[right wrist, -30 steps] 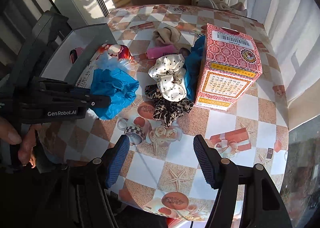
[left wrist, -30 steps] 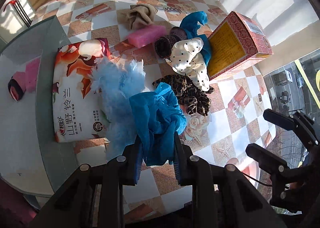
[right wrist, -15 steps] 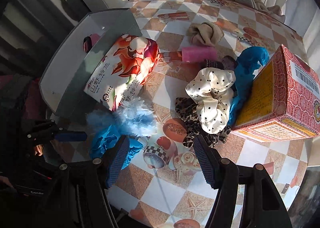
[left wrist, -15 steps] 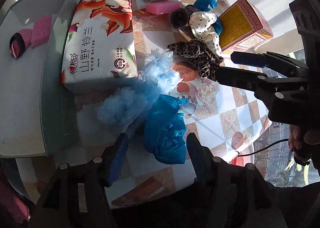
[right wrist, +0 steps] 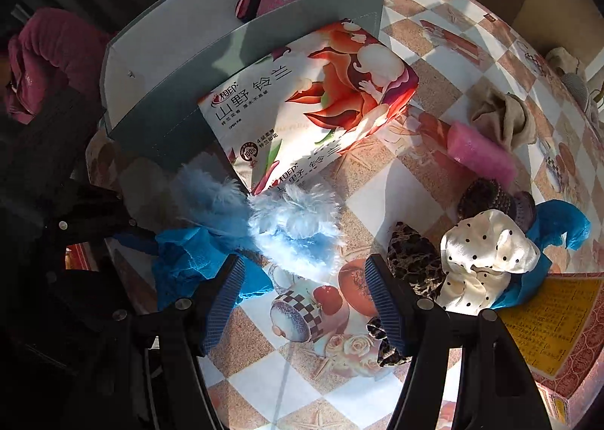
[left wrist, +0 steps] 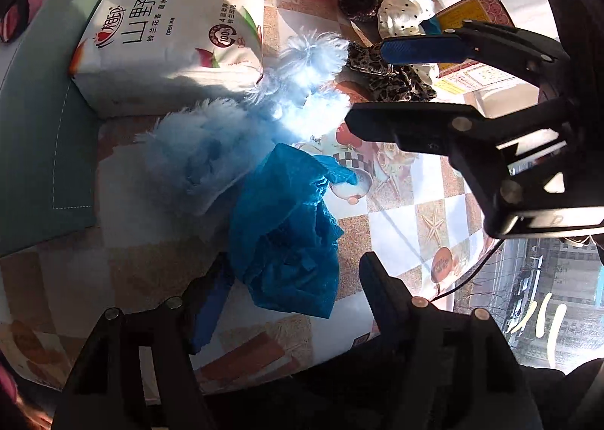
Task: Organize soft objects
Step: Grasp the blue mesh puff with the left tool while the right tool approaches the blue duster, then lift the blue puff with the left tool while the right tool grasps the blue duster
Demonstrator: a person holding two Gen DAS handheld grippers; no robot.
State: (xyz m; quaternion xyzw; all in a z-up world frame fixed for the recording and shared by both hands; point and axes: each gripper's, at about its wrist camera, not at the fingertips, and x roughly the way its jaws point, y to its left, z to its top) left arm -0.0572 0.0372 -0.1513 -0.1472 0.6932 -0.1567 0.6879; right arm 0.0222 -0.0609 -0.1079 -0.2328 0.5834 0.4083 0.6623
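While both grippers sit with jaws apart and nothing held, the next pick looks to be the fluffy light-blue piece [right wrist: 298, 230]. It lies on the checked tablecloth [right wrist: 271, 377], touching the near corner of the tissue pack [right wrist: 302, 109] and just far of the right gripper [right wrist: 302, 301], roughly centred between its fingers. The crumpled blue mesh cloth [left wrist: 283, 234] rests against its near-left side, lying loose between the spread fingers of the left gripper [left wrist: 290, 294] — touching neither pad, as far as I can tell.

To do it well: lower the right gripper straight over the fluff, close on the dense middle rather than the wispy fringe, and lift clear before swinging left toward the grey bin [right wrist: 241, 30] behind the pack. Watch the mesh cloth — the two overlap, so it may drag along. Leopard scrunchie [right wrist: 411, 252] and polka-dot scrunchie [right wrist: 487, 249] wait to the right, beside the red carton [right wrist: 558, 332].
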